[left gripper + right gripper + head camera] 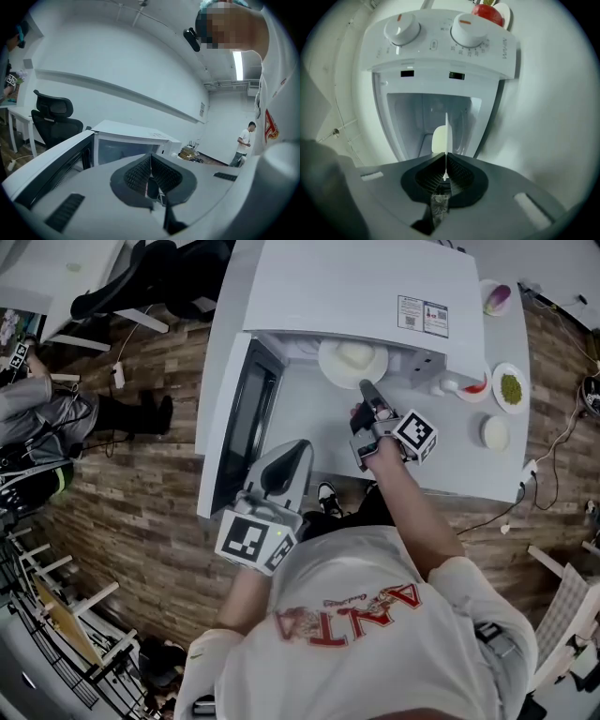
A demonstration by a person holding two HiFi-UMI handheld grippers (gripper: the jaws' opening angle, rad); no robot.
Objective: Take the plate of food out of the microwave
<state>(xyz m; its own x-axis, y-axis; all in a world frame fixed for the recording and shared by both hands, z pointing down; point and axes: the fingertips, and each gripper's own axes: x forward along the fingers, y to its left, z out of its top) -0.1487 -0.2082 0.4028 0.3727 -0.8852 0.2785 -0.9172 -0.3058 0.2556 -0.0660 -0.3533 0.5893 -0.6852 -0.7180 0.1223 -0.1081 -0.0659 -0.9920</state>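
The white microwave (pixel 366 287) stands on a white table with its door (pixel 246 418) swung open to the left. A white plate (pixel 352 362) with a pale bun (pixel 357 353) on it sits at the mouth of the oven. My right gripper (pixel 366 386) is shut on the plate's near rim. In the right gripper view the plate (pixel 446 133) shows edge-on between the jaws of that gripper (pixel 446 164), with the bun (pixel 438 139) on its left and the open cavity behind. My left gripper (pixel 296 446) hangs near the door, shut and empty (pixel 150 169).
Right of the microwave the table (pixel 450 460) holds a dish of green food (pixel 510 387), a dish with something red (pixel 475 387) and a white bowl (pixel 495 432). A black office chair (pixel 159 277) and a seated person (pixel 37 418) are to the left. Two knobs (pixel 402 27) top the control panel.
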